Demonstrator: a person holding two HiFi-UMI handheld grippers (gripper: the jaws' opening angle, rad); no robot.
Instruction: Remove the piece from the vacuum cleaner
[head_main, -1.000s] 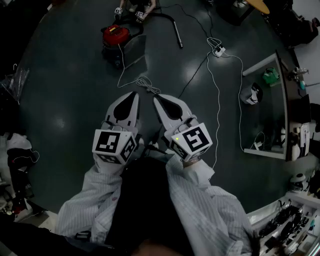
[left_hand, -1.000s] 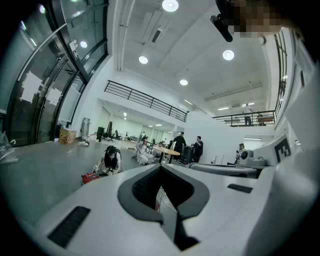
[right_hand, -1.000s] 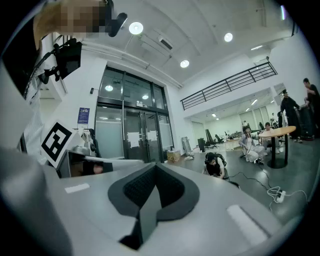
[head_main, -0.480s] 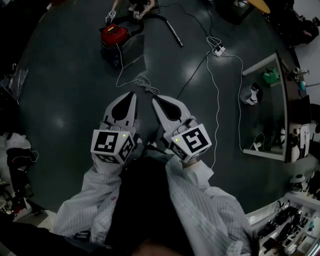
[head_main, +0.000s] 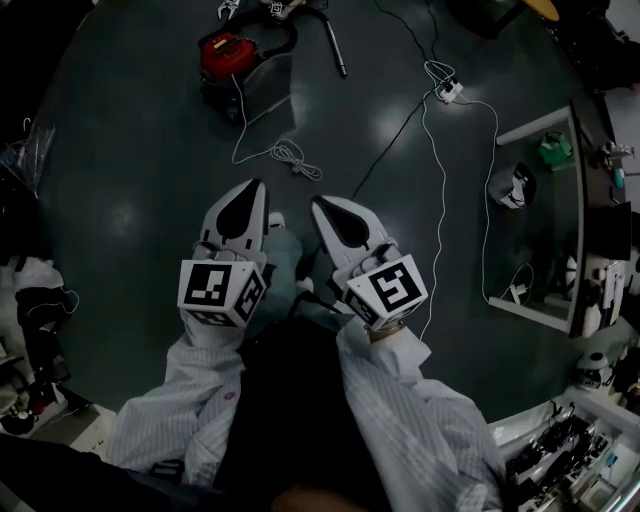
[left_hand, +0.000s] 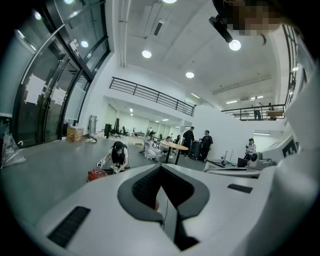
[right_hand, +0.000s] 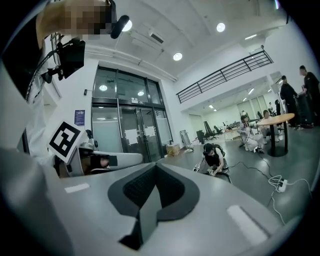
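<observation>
Left gripper (head_main: 252, 195): jaws fully together, nothing between the pads. Right gripper (head_main: 325, 208): the same, closed and empty. Both are held side by side low in front of the body, tips pointing forward over the floor (head_main: 130, 180). Neither touches anything.

Just ahead of the tips, on the floor: a loose coil of white cable (head_main: 290, 155). A darker cable runs off right toward a power strip (head_main: 445, 92).

Vacuum cleaner (head_main: 225, 55): red canister on the floor, well apart from both grippers, forward and somewhat left. It is on the glass-wall side of the open floor, as the left gripper view shows it (left_hand: 97, 174). Its dark hose arcs right to a rigid wand (head_main: 335, 45) lying flat. The wand's long axis runs roughly toward and away from the grippers, its pale free end nearer.

Another person (left_hand: 118, 156) is crouched at the canister, apparently also holding marked grippers.

Judgement: the left gripper is nearer the canister body. The wand lies almost dead ahead, slightly favouring the right gripper. Which piece is meant cannot be told from here. Nothing is within reach, so the approach comes first, then the jaws must open.
</observation>
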